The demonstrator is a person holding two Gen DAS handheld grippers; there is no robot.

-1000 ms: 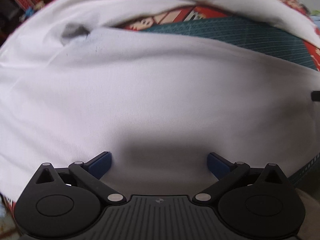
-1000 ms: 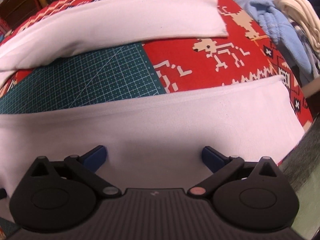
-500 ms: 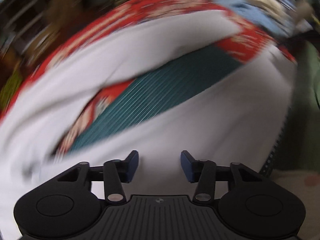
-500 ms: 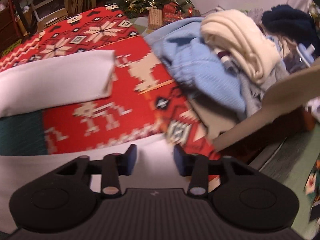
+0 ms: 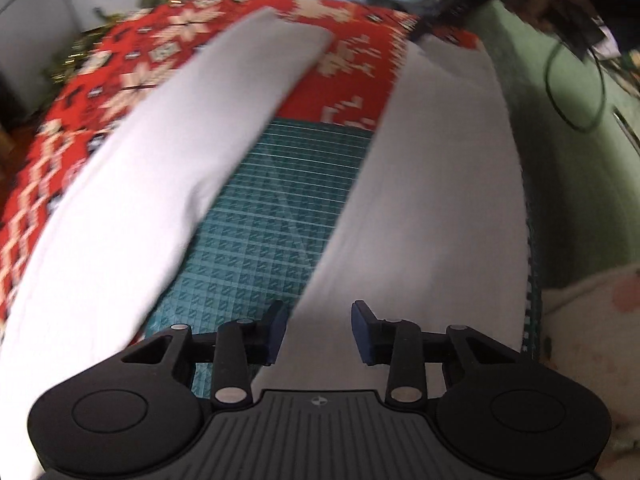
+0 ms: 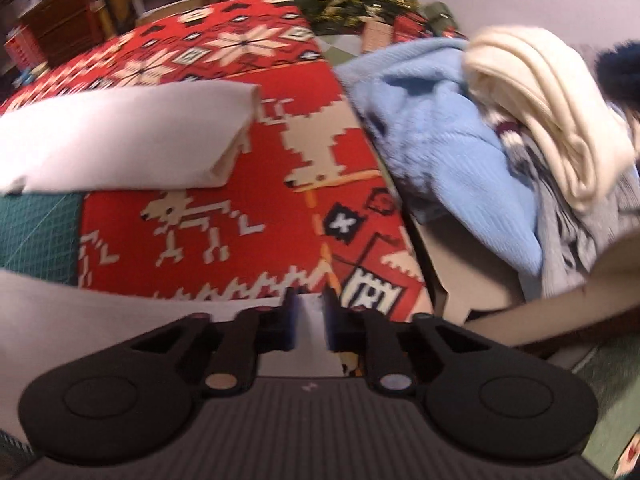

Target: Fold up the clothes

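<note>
Red patterned cloth (image 6: pixel 256 224), knitted-looking with white deer and snowflakes, covers a table, and a teal gridded cutting mat (image 5: pixel 264 216) lies on top of it. A white garment (image 5: pixel 436 208) is spread across both. It shows as two long white bands with bare mat and red cloth between them. In the left wrist view the near band runs lengthwise away from the camera toward the far end of the table, and the far band (image 5: pixel 168 152) runs roughly alongside it, its squared end pointing the same way. In the right wrist view the far band's blunt end (image 6: pixel 236 128) shows stacked layers, so it looks already folded over.

Judging from this, folding is at an early to middle stage: the long sides appear turned in or laid flat, while the piece has yet to be folded along its length.

At the near band, the right gripper (image 6: pixel 308 320) has its blue pads drawn nearly together on the white edge, pinching it near the band's right-hand end. The left gripper (image 5: pixel 318 332) hovers just above the near band with its pads apart and nothing between them.

Beyond the table's right end, a cardboard box (image 6: pixel 480 280) holds a heap of other clothes, a light blue knit (image 6: pixel 440 128) and a cream one (image 6: pixel 552 112) uppermost, apparently waiting their turn.
</note>
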